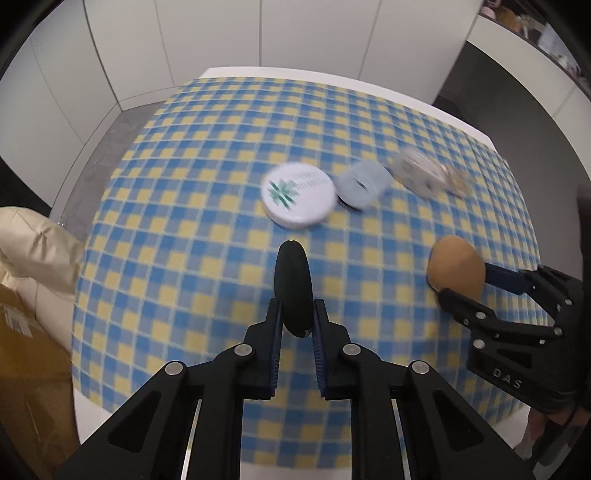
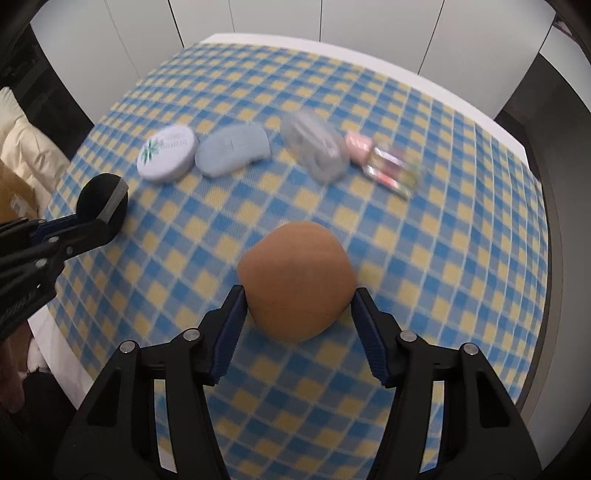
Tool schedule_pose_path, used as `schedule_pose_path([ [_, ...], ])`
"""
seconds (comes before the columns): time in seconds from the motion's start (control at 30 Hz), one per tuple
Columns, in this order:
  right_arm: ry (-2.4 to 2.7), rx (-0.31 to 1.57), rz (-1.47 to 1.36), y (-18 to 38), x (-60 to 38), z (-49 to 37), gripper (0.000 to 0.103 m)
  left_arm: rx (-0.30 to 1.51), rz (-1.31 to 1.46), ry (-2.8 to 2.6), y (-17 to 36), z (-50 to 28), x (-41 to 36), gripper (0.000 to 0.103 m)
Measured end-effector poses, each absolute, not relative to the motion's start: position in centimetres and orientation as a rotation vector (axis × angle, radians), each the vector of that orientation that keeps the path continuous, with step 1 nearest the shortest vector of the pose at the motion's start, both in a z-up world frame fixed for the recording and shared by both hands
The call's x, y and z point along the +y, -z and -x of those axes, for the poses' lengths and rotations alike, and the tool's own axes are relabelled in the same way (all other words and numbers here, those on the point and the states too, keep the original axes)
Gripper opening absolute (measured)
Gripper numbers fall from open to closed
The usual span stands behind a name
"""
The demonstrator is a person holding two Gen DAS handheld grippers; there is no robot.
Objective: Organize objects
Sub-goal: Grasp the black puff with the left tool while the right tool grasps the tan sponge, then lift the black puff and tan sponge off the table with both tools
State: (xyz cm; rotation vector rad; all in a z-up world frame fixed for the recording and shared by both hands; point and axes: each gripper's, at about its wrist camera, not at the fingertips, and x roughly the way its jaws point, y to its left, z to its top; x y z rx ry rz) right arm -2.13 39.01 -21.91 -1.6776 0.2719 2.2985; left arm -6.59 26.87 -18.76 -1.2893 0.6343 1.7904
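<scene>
Left tool (image 1: pixel 295 325) pinching a flat black round disc (image 1: pixel 293 288) held on edge, pads pressed on both faces; in the right wrist view the same disc (image 2: pixel 101 203) shows a grey metallic strip across one face. Right tool (image 2: pixel 297 314) clamped on a tan egg-shaped soft object (image 2: pixel 295 280), blue pads against its sides at 9 and 3 o'clock. From the left camera that right tool (image 1: pixel 461 288) sits at 3 o'clock with the tan object (image 1: pixel 456 269) at its tips.

Writing: "DAS" embossed on the right tool's body, readable in the left view. Round white tin (image 1: pixel 297 195) carries a green snowflake-type logo and a line of green text, too blurred to read.

Both held items are above the blue-and-yellow checked cloth (image 1: pixel 184 240) covering the white bench (image 2: pixel 461 92). Row at 12 o'clock across the cloth, in the right view from 10 to 2: white tin (image 2: pixel 166 153), pale blue soft curved pouch (image 2: pixel 231 153) touching it, clear plastic bag with grey-white contents (image 2: pixel 317 151), pink small block (image 2: pixel 358 147), clear packet with coloured bits (image 2: pixel 393 170). Nothing stands between the tools and that row.

Motion blur smears the row; bag and packet contents not identifiable. Cream cushion (image 1: pixel 33 251) and brown cardboard box (image 1: pixel 26 369) at 9 o'clock, cut off by the frame edge. White cabinet panels (image 1: pixel 221 33) behind.
</scene>
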Motion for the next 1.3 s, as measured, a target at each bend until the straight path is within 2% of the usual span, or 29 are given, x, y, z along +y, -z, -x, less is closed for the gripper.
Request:
schedule_pose_path([
  [0.13, -2.279, 0.272, 1.679, 22.3, 38.3, 1.1, 0.065, 0.616, 1.324, -1.792, 19.3, 5.7, 26.3, 0.014],
  [0.3, -2.258, 0.254, 1.654, 22.7, 37.7, 1.1, 0.085, 0.607, 1.353, -1.792, 19.4, 5.6, 25.9, 0.014],
  [0.33, -2.253, 0.251, 1.652, 22.8, 37.7, 1.2, 0.086, 0.610, 1.351, -1.791, 19.4, 5.5, 25.7, 0.014],
  [0.47, -2.272, 0.311, 1.649, 23.2, 37.8, 0.9, 0.084, 0.615, 1.359, -1.789, 19.2, 5.1, 25.7, 0.014],
  [0.53, -2.286, 0.300, 1.641, 23.0, 37.5, 0.9, 0.072, 0.606, 1.368, -1.784, 19.0, 5.0, 25.7, 0.013],
  [0.67, -2.290, 0.342, 1.660, 22.6, 37.1, 0.8, 0.065, 0.609, 1.350, -1.785, 18.2, 4.7, 25.9, 0.013],
  [0.87, -2.310, 0.337, 1.614, 19.4, 37.2, -0.1, 0.065, 0.605, 1.311, -1.794, 16.1, 3.8, 26.2, 0.013],
  [0.93, -2.318, 0.310, 1.592, 17.1, 38.4, 1.7, 0.065, 0.597, 1.291, -1.802, 15.0, 3.6, 26.1, 0.013],
  [1.3, -2.370, 0.294, 1.456, 6.2, 38.6, -1.3, 0.065, 0.500, 1.229, -1.874, 7.6, 4.1, 23.3, 0.010],
])
